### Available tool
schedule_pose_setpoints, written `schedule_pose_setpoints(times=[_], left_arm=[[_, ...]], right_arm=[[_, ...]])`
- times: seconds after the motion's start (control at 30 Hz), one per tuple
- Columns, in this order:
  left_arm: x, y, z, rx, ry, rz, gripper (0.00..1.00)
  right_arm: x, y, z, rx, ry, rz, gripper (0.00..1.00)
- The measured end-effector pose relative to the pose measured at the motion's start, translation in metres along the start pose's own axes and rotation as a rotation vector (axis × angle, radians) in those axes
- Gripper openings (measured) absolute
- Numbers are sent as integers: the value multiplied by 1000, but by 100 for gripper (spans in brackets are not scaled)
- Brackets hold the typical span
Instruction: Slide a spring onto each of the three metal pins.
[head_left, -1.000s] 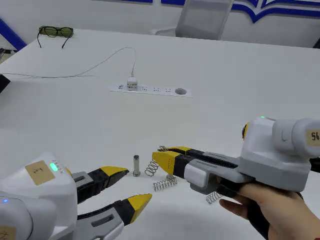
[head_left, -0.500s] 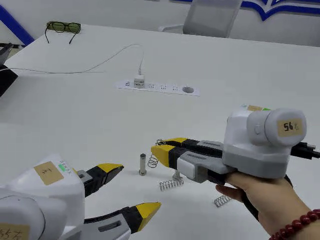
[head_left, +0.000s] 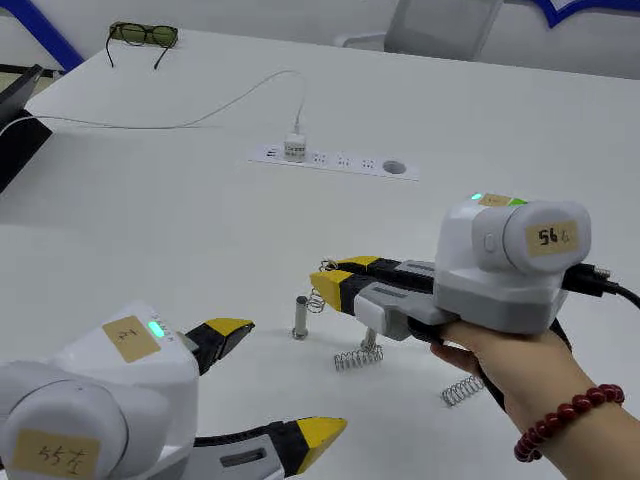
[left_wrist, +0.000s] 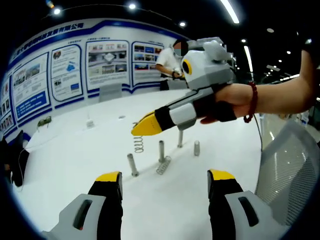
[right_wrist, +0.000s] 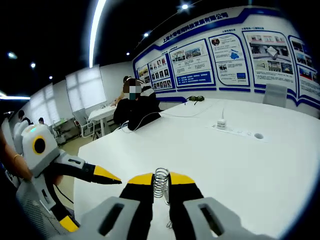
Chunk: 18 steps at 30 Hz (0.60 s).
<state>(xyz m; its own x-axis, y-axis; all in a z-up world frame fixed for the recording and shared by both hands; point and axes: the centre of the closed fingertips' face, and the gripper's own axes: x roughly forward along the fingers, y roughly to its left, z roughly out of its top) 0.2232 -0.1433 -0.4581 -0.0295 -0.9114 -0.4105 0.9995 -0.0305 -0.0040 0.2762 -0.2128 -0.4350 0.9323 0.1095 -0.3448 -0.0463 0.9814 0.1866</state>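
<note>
Two springs lie on the white table; display boards cover the wall.

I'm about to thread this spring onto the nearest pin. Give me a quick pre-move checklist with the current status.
1. Spring gripped: ok, the spring is pinched between the right gripper tips.
2. Nearest pin upright and bare: ok.
3. Spring lined up over that pin: not ok, it hangs beside the pin's top.
4. Left gripper out of the way: ok, open and short of the pins.
5. Spare springs on the table: ok, one by the pins, another farther right.
</note>
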Motion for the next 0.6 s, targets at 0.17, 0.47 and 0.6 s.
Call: schedule_pose_setpoints(times=[0.17,0.47,0.6], left_arm=[[2,-1,-3,-10,10,-2,74],[3,-4,-7,-30,21,-8,84],[3,-3,-8,-38,23,-7,86]], right_arm=[[7,-4,0,-3,2,-8,12],[20,-7,-5,-32,16,-19,12],[21,-9,-6,-44,15,-26,12]])
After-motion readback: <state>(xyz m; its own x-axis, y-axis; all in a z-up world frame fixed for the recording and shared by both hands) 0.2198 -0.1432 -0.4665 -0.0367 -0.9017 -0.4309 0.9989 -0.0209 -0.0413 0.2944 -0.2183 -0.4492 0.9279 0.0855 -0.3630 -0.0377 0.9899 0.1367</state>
